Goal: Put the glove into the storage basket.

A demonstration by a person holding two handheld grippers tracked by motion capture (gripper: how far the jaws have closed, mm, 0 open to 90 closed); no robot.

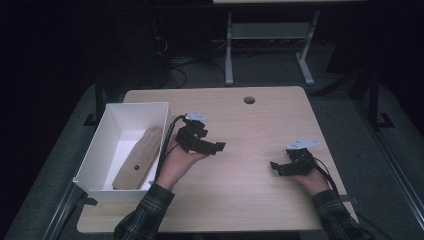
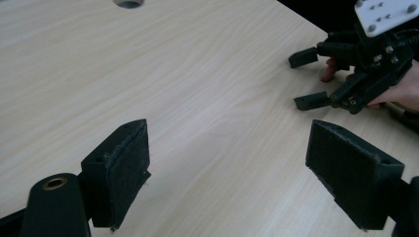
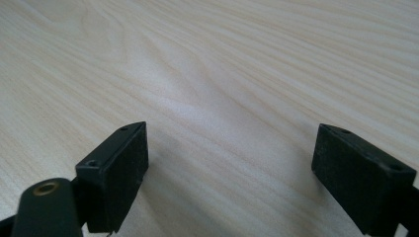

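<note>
The high view looks forward and down from above the person's side, taking in the whole worktop [image 1: 240, 165]. Each gripper view sits low and close, skimming the wood grain. The left gripper view faces across to the right gripper [image 2: 316, 79], which the high view shares.

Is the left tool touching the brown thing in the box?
Apart. In the high view the left tool sits over bare table outside the white box, and the box wall stands between it and the brown thing.

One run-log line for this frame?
left gripper: open, empty | right gripper: open, empty | wooden piece: in white box
</note>
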